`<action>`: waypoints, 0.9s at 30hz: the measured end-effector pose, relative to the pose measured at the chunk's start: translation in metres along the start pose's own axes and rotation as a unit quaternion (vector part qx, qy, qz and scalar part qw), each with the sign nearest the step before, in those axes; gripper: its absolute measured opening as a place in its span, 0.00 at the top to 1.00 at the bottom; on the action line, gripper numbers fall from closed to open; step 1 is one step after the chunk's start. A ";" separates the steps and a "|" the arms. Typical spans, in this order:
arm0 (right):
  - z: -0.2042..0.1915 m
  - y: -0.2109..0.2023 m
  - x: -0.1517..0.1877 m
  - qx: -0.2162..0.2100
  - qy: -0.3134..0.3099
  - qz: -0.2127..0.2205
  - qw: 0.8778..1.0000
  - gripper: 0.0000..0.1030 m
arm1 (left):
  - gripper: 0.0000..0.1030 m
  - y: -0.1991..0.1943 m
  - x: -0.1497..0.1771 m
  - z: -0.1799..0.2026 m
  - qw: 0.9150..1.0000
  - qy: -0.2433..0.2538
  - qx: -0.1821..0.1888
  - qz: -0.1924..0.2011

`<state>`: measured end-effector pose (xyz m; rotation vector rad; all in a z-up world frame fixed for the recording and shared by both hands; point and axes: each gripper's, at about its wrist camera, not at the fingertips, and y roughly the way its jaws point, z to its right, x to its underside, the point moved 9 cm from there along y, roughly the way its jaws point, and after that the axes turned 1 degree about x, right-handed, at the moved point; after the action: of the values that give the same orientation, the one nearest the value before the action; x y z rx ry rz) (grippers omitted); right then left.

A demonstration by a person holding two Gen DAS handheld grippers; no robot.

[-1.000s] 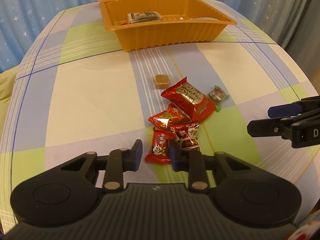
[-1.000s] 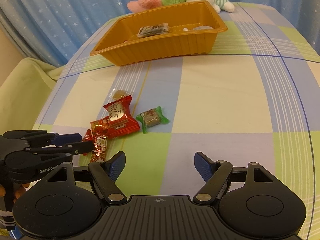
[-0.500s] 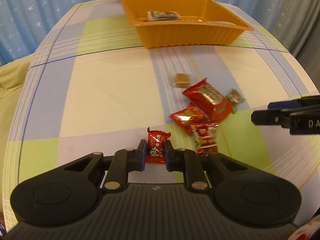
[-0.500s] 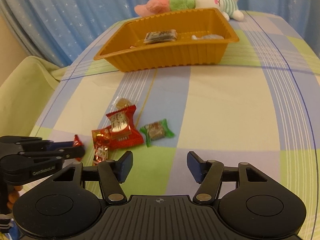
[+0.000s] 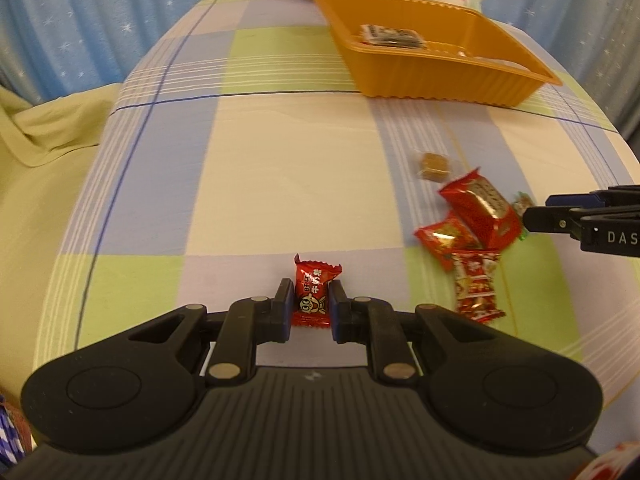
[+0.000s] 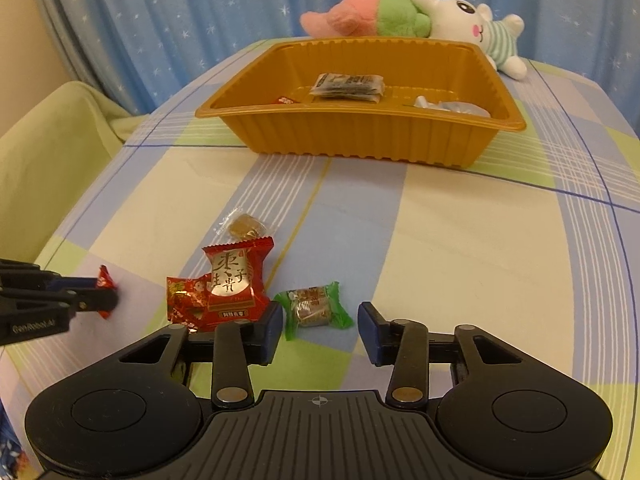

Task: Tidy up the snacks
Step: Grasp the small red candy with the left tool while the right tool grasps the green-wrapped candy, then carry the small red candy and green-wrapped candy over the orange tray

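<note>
My left fingers [image 5: 311, 304] pinch a red candy [image 5: 314, 295] upright on the tabletop [image 5: 280, 184]. My right fingers [image 6: 320, 326] are closing around the green candy [image 6: 314, 309], which lies between them, untouched.

In the left wrist view, the lower part of the small red candy [image 5: 313, 294] is hidden between the pads of the left gripper [image 5: 311, 307]. The right gripper [image 5: 580, 216] is cut off by the edge at 3 o'clock, and the green candy [image 5: 522, 204] is mostly covered behind it. In the right wrist view, the red packet [image 6: 184, 300] is partly hidden under the large red packet [image 6: 234, 280]. The small items in the tray [image 6: 360, 136] at 12 o'clock are too small to be read.
</note>
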<state>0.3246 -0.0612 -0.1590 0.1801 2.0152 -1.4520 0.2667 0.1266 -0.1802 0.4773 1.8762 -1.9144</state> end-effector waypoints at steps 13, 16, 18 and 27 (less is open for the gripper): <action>-0.007 0.016 -0.003 0.006 -0.049 -0.007 0.999 0.69 | 0.84 0.000 0.000 -0.010 1.000 -0.010 -0.008 0.000; -0.010 0.016 -0.002 0.007 -0.068 -0.008 0.998 0.75 | 0.84 0.001 0.000 -0.010 1.000 -0.010 -0.008 0.001; -0.013 0.016 0.000 0.010 -0.079 -0.007 0.997 0.76 | 0.84 0.000 0.000 -0.010 1.000 -0.010 -0.008 0.000; -0.010 0.009 -0.004 0.005 -0.063 -0.004 0.998 0.77 | 0.84 0.000 -0.001 -0.010 1.000 -0.009 -0.009 0.001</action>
<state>0.3273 -0.0477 -0.1619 0.0815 1.9091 -1.4420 0.2670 0.1369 -0.1796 0.4538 1.8790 -1.8932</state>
